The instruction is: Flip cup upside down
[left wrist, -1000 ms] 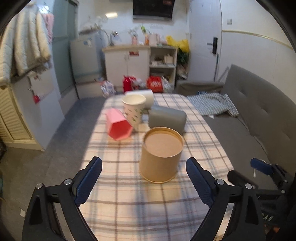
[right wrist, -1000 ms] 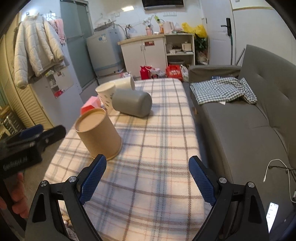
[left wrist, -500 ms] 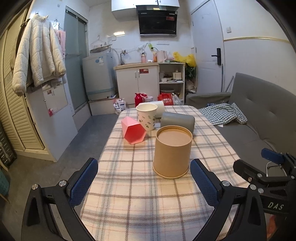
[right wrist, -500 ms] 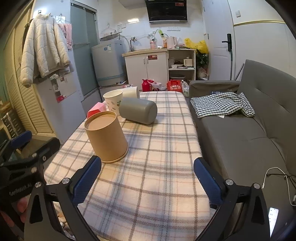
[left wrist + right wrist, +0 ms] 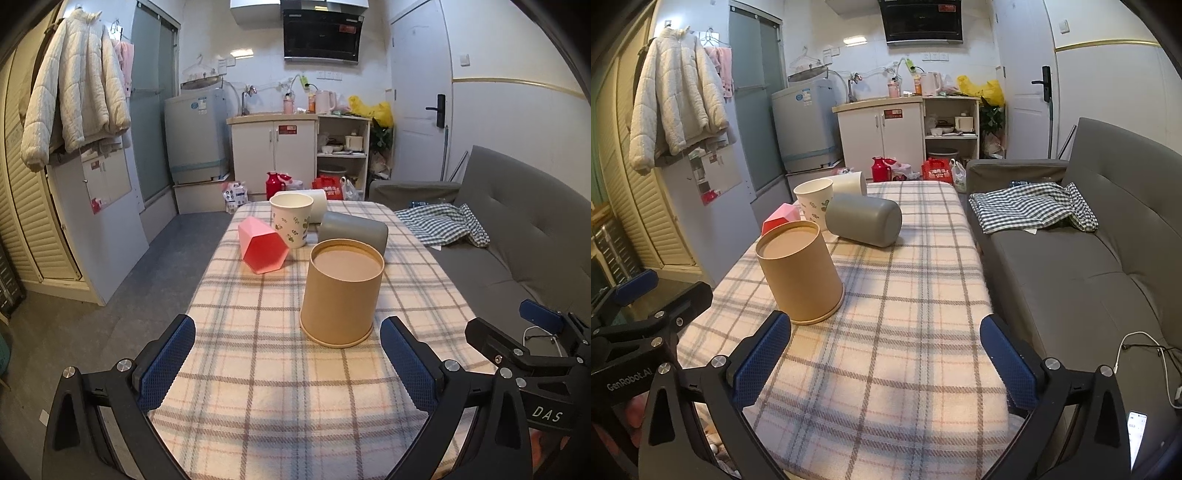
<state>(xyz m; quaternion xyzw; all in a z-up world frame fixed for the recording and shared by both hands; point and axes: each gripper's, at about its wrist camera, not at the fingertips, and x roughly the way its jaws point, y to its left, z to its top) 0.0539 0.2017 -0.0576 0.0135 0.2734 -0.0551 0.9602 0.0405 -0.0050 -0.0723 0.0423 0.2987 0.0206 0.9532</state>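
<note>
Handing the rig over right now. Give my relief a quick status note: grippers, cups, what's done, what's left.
Left gripper: open, empty, short of the tan cup.
Right gripper: open, empty, over the plaid tablecloth.
Tan cup stands wide rim down near the table's front, so it looks already flipped.
Behind it: pink cup and grey cup on their sides, floral paper cup upright.
Left: the floral cup is probably next.

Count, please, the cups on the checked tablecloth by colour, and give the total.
Tan: 1, the tan cup, standing mouth down
Grey: 1, the grey cup, lying on its side
Pink: 1, the pink cup, lying on its side
White with floral print: 1, the floral cup, upright
Plain white: 1, the white cup, lying on its side
Total: 5
</note>
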